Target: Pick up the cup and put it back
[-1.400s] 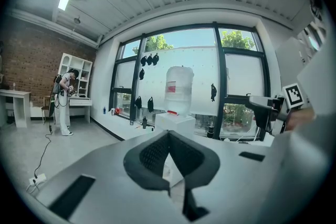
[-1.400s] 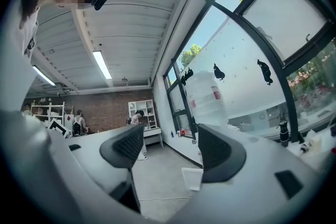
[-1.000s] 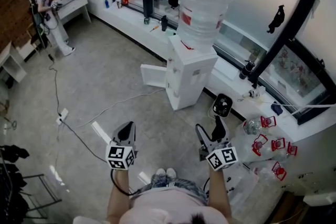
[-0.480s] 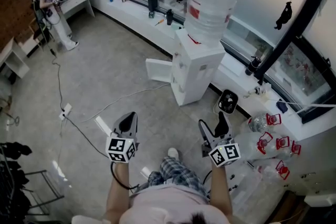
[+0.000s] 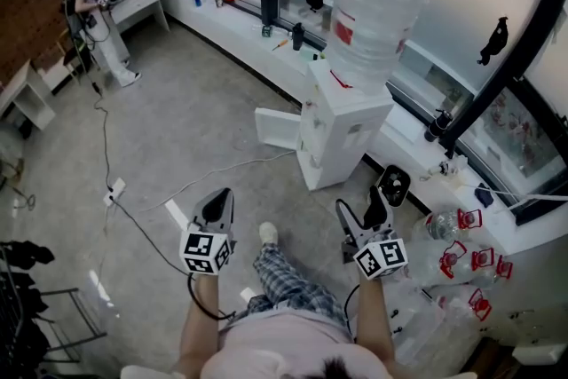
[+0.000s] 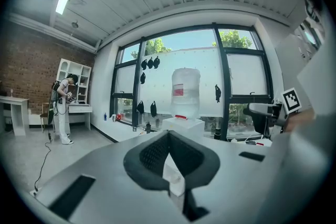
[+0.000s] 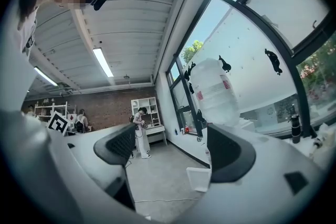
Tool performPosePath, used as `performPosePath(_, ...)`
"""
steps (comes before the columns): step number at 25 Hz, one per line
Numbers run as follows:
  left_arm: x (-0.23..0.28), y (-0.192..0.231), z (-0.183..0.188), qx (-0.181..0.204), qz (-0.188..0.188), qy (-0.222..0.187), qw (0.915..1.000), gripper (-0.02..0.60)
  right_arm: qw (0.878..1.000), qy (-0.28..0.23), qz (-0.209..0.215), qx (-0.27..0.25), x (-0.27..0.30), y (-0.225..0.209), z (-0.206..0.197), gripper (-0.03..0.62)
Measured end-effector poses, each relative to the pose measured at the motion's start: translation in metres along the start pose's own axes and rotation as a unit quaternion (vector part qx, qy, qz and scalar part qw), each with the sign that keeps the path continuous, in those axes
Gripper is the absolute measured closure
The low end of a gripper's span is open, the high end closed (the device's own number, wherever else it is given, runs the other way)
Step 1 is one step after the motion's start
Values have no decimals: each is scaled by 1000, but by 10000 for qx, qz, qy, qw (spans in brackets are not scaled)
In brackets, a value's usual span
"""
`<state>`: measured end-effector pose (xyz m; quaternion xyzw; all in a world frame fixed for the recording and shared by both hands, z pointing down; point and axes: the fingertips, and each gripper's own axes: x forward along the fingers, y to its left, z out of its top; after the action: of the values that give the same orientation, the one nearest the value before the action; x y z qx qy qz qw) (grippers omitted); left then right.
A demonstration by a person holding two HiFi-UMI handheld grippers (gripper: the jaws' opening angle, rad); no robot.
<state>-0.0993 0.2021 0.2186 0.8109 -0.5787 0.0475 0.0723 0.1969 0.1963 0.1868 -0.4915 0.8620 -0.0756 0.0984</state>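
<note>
A: Progress?
B: Not starting yet, I'm judging. No cup is showing in any view, so picking up and putting back are both remaining.
A: Room?
B: Grey concrete floor (image 5: 177,120) is spreading wide. Long white window-ledge surface (image 5: 244,35) is carrying small items. White box-shaped water dispenser (image 5: 342,133) is holding a big clear plastic jug (image 5: 373,18).
A: Claws?
B: Left claw (image 5: 216,204) is sitting clenched on nothing. Right claw (image 5: 362,214) is hanging released, empty.
</note>
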Motion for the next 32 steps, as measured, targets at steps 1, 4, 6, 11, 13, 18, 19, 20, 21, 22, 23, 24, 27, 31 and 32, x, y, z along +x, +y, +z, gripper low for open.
performPosePath(1,4,5,0,-2,17,-5,10000,557,10000,1,26,-15,8,0,0,171)
performPosePath(4,19,20,0,-55,68,-15,10000,557,9999,34,111,-91,34,-3,-7,171)
performPosePath(6,32,29,-1,-61,56,-5,10000,557,9999,67,126,-90,53,-7,-13,171)
performPosePath(11,78,66,-6,-62,50,42,10000,557,9997,151,198,-34,119,-15,-32,171)
performPosePath(13,104,88,-8,-36,31,119,9999,557,9998,131,174,43,152,-22,-42,171)
performPosePath(18,169,127,11,121,-362,212,9990,557,9998,46,-124,118,224,-32,-46,171)
performPosePath(19,183,132,18,156,-450,202,9987,557,9997,41,-193,147,237,-35,-46,171)
performPosePath(20,199,138,24,189,-540,193,9982,557,9995,45,-258,177,248,-38,-47,171)
performPosePath(21,214,143,30,224,-637,181,9976,557,9993,50,-312,188,260,-41,-47,171)
performPosePath(22,230,147,36,262,-739,164,9968,557,9992,54,-358,176,271,-43,-48,171)
performPosePath(23,245,151,42,297,-840,151,9959,557,9990,65,-405,149,281,-45,-48,171)
performPosePath(24,259,154,45,323,-936,152,9950,557,9988,85,-466,123,290,-47,-49,171)
performPosePath(27,293,162,49,320,-1166,228,9924,557,9974,147,-697,107,308,-58,-53,171)
performPosePath(31,333,171,55,337,-1421,332,9887,557,9947,105,-1019,23,331,-74,-48,171)
performPosePath(32,342,173,58,351,-1493,360,9875,557,9940,89,-1090,12,336,-76,-45,171)
